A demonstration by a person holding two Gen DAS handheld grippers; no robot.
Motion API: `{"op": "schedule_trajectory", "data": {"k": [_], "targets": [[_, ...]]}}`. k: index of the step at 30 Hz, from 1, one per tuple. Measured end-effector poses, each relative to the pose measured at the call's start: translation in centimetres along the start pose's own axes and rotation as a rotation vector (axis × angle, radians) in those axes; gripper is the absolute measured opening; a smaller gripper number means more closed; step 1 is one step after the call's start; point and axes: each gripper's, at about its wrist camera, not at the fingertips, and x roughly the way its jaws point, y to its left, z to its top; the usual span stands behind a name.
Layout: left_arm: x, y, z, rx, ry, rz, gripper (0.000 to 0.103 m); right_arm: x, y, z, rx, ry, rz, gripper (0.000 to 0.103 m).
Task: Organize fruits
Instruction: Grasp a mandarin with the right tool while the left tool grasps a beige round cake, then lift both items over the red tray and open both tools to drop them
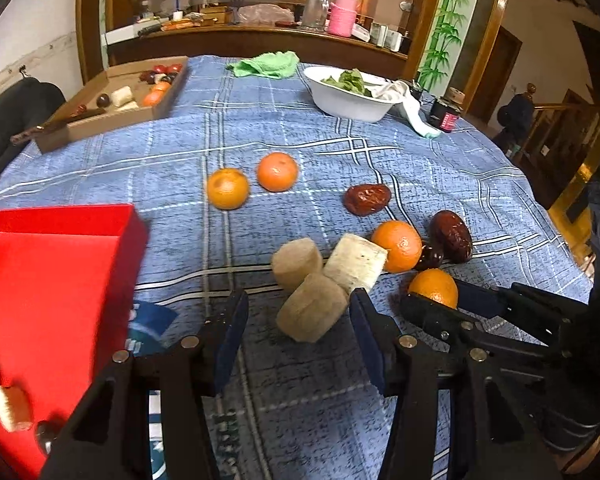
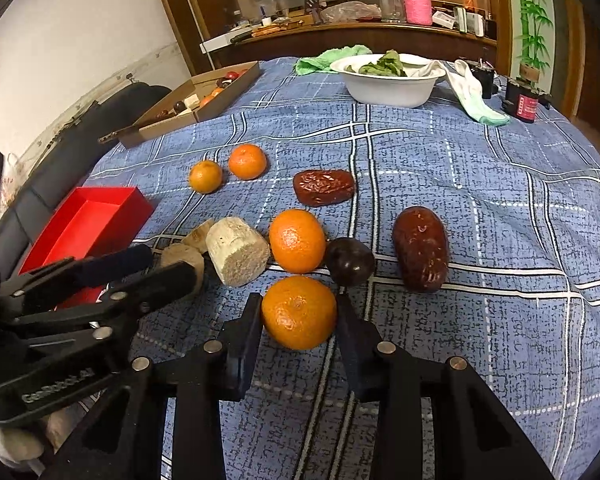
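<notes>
Leftmost, red box [image 1: 52,280] at nine o'clock, a pale piece and an orange blurred inside; left gripper [image 1: 298,312] angled downward, jaws apart around nearest pale cylinder [image 1: 312,308], pads not touching it; two more cylinders touching just beyond; right gripper [image 2: 300,312] at four o'clock, tilted down, clamped on nearest mandarin [image 2: 299,312]; dark plum [image 2: 350,262], dates [image 2: 420,248] crowding beyond; blue checked tablecloth [image 2: 480,200]; white bowl [image 2: 392,84], cardboard tray [image 1: 112,104] at far edge.
</notes>
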Motion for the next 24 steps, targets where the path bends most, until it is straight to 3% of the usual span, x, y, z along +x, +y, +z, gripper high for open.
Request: {"op": "schedule_trajectory", "data": {"k": [3,5,12,24], "targets": [[0.9,0.0,-0.1,0.001,0.013,-0.033,0.048,-0.4,-0.4,0.0,0.016,-0.013,-0.001,0.039],[1.2,0.0,-0.3,-0.007,0.021,-0.072,0.037,-0.5,-0.5,0.0,0.017,-0.017,-0.003,0.039],[-1.9,0.6,-0.1,-0.040,-0.049,-0.067,0.037,-0.8,-1.8,-0.2,0.063,-0.031,0.031,0.039],[-12.3,2.5,-0.6,-0.048,-0.224,0.068,0.037,-0.8,-3.8,-0.1,0.159,-0.031,0.062,0.039]]}}
